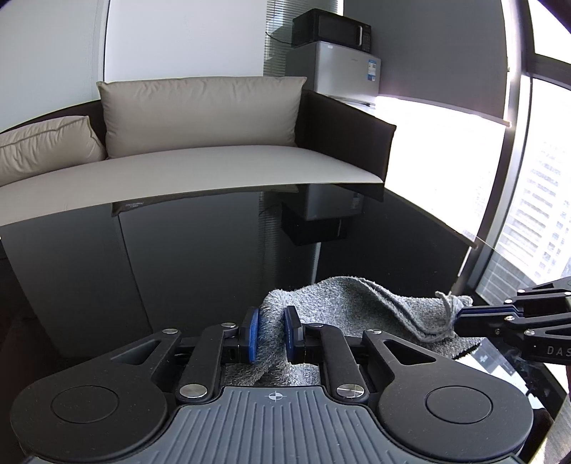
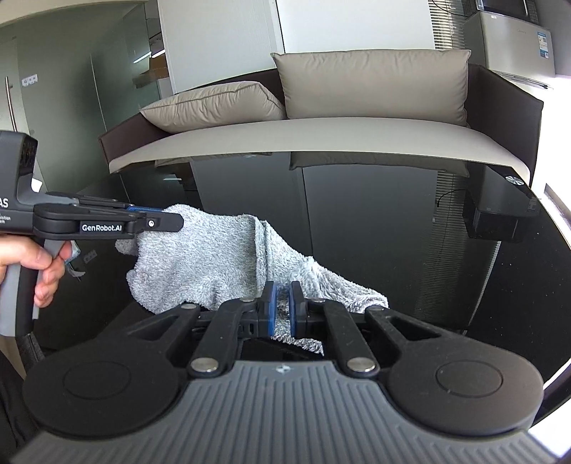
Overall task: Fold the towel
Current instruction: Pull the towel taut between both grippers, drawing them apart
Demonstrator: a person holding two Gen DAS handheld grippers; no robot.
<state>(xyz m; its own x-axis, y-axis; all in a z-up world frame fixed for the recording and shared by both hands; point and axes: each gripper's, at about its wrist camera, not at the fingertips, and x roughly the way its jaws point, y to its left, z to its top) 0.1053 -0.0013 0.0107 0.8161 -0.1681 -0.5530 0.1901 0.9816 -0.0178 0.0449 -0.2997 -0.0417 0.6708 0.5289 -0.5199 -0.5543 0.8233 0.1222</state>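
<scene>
A grey fluffy towel (image 1: 357,303) hangs lifted above a black glossy table (image 1: 214,271), stretched between both grippers. My left gripper (image 1: 272,330) is shut on one end of the towel, with cloth bunched between its blue pads. My right gripper (image 2: 282,308) is shut on the other end of the towel (image 2: 214,257). In the left wrist view the right gripper (image 1: 460,323) comes in from the right edge. In the right wrist view the left gripper (image 2: 171,223) comes in from the left, held by a hand (image 2: 32,264). The towel sags in folds between them.
A sofa (image 1: 214,167) with beige cushions stands behind the table (image 2: 392,232). A small fridge (image 1: 339,71) with a black microwave (image 1: 332,28) on top is at the back right. Bright windows (image 1: 535,178) are on the right.
</scene>
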